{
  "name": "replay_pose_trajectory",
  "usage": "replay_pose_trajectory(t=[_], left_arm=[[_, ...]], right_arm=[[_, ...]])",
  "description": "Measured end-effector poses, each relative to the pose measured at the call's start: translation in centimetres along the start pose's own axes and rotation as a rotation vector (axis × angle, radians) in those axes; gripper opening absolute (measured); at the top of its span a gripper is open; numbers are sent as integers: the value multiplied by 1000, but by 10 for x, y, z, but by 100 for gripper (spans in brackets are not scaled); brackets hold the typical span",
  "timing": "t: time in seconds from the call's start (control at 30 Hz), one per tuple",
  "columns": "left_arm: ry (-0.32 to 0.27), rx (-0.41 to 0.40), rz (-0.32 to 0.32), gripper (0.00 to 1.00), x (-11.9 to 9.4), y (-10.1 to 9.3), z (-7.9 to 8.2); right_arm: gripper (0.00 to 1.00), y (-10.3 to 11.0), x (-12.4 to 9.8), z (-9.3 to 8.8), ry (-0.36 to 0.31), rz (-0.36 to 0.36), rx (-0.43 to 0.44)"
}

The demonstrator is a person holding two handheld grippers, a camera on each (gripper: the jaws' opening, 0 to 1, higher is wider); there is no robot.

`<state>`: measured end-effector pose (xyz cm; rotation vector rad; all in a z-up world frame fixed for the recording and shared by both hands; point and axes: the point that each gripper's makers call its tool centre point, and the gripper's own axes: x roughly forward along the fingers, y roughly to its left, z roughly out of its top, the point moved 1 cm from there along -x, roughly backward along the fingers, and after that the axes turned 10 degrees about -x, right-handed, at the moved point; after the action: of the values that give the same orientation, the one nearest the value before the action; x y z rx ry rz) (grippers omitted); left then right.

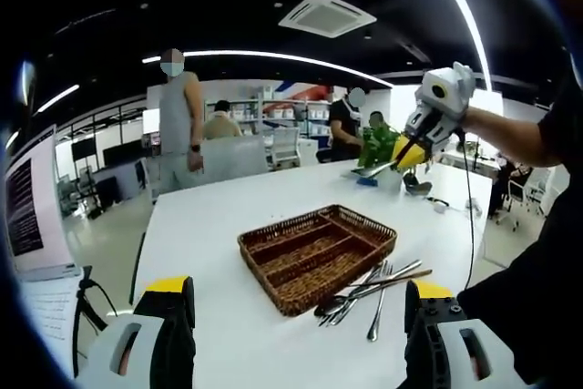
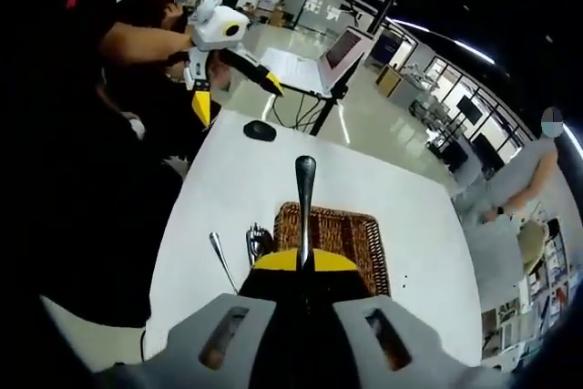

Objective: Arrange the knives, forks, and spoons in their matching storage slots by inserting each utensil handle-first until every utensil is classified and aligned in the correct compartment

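Note:
A brown wicker basket (image 1: 319, 252) with several long compartments sits in the middle of the white table (image 1: 228, 216). To its right lies a loose pile of metal cutlery (image 1: 373, 289). My left gripper (image 1: 299, 291) hangs open above the table's near edge, with nothing between its jaws. My right gripper (image 1: 401, 156) is raised high over the far right of the table, shut on a single metal utensil (image 1: 372, 169). In the right gripper view that utensil (image 2: 304, 202) points its rounded end forward from the right gripper (image 2: 304, 263), above the basket (image 2: 357, 232). Which kind of utensil it is I cannot tell. The left gripper (image 2: 235, 93) shows open at the top left.
A small black object (image 2: 260, 130) lies on the table's far end in the right gripper view. Loose cutlery (image 2: 225, 263) lies beside the basket. Several people (image 1: 178, 120) stand beyond the table among desks and chairs. A screen on a stand (image 2: 339, 50) is off the table's edge.

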<state>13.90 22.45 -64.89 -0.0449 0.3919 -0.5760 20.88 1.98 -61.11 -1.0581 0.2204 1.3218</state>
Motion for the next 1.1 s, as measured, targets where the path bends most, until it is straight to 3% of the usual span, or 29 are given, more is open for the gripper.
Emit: replay_pose_trajectory(t=[0.37, 0.53, 0.6, 1.1], left_arm=[[13, -19, -19, 100, 7, -3, -3], [20, -21, -13, 100, 9, -1, -5], [31, -17, 10, 100, 10, 4, -6], [24, -15, 4, 100, 15, 10, -1]], right_arm=[[0, -13, 18, -9, 1, 2, -19], [0, -22, 28, -14, -2, 5, -70], [0, -28, 33, -20, 9, 5, -85], [0, -61, 66, -52, 48, -12, -63]])
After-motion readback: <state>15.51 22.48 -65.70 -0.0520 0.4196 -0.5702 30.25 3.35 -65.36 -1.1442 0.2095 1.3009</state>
